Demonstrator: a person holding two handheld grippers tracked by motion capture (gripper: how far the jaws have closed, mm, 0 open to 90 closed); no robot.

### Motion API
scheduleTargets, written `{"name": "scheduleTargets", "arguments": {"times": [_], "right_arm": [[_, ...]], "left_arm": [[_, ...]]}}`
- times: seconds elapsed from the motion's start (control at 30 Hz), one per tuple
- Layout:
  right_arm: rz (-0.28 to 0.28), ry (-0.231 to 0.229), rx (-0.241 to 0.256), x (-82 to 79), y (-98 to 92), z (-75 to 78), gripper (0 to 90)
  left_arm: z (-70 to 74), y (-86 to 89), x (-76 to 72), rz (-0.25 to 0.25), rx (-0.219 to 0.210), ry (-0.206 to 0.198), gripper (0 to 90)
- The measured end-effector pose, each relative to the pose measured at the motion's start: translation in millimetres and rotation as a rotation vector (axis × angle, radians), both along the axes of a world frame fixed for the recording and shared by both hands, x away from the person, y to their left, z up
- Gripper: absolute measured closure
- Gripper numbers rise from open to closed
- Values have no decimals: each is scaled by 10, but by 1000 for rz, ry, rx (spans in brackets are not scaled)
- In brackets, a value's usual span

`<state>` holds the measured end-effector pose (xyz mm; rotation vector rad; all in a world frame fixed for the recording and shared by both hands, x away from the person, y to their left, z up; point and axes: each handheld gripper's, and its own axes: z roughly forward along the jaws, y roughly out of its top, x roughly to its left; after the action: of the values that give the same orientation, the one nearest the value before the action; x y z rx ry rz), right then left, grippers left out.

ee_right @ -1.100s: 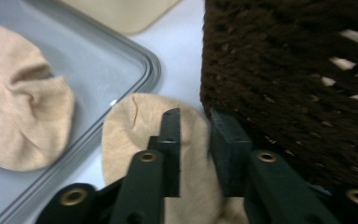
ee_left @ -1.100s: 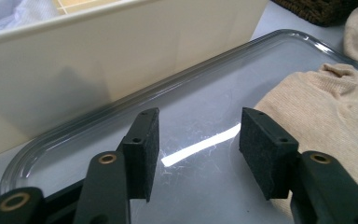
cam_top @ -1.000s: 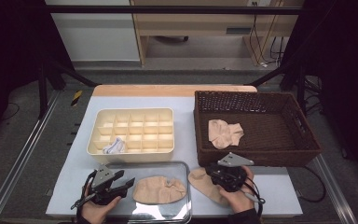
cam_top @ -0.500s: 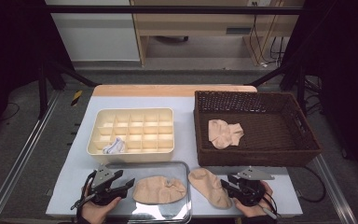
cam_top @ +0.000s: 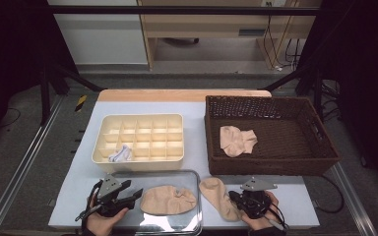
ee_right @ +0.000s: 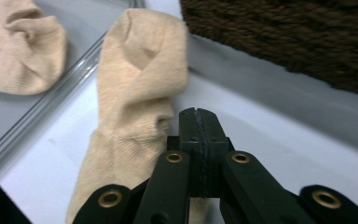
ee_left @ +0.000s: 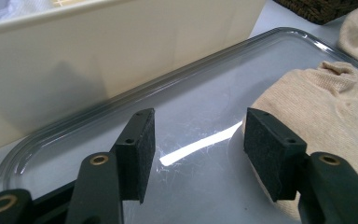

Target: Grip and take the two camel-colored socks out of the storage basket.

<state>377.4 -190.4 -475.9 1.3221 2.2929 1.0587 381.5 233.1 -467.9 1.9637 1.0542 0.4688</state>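
Here your left hand-held gripper [cam_top: 137,195] rests low on the clear tray [cam_top: 187,176], jaws apart beside a beige sock [cam_top: 169,199]; your right hand-held gripper [cam_top: 232,196], jaws pressed together and empty, lies on the desk [cam_top: 295,196] touching a second sock [cam_top: 219,196]. A third sock [cam_top: 236,139] lies in the wicker basket [cam_top: 275,164]. One divided organiser box [cam_top: 140,140] stands behind the tray.

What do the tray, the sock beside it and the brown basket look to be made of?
The shallow rounded tray looks like clear glossy plastic or glass: it mirrors light and the table shows through. The beige sock on the table is a fine ribbed knit, soft and creased. The dark brown rectangular basket looks woven, wicker or a plastic imitation; its walls show plaited strands.
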Motion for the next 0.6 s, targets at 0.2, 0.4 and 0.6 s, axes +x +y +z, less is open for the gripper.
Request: {"name": "scheduleTargets", "arguments": {"times": [0.2,0.4,0.6], "right_arm": [[-47,-51,38,6,-101,95,900],[-23,-16,50,-67,-106,36,696],[3,34,27,-67,-61,-43,837]], "left_arm": [[0,0,-3,1,-2,-1,435],[-2,-3,-10,0,-1,-2,434],[-4,-1,-5,4,-2,0,434]]}}
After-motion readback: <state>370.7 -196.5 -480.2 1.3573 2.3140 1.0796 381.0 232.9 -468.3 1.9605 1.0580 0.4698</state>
